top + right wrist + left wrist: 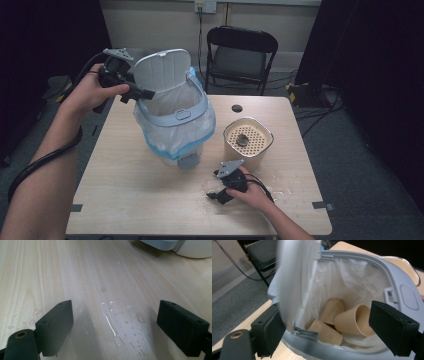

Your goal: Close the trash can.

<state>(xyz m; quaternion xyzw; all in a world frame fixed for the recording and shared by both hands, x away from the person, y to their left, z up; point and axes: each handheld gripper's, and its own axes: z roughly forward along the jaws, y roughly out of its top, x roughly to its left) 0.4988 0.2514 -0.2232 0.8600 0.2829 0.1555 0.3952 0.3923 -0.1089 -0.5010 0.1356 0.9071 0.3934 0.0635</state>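
Cups inside bin (maybe three)

Left gripper raised at arm's length on the far left, forearm stretched forward, jaws spread wide. Right gripper low near the table, hand wrapped round its body, jaws apart with nothing between.

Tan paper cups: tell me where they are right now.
In the left gripper view, the tan paper cups lie tumbled at the bottom of the grey, plastic-lined bin, below its raised white lid.
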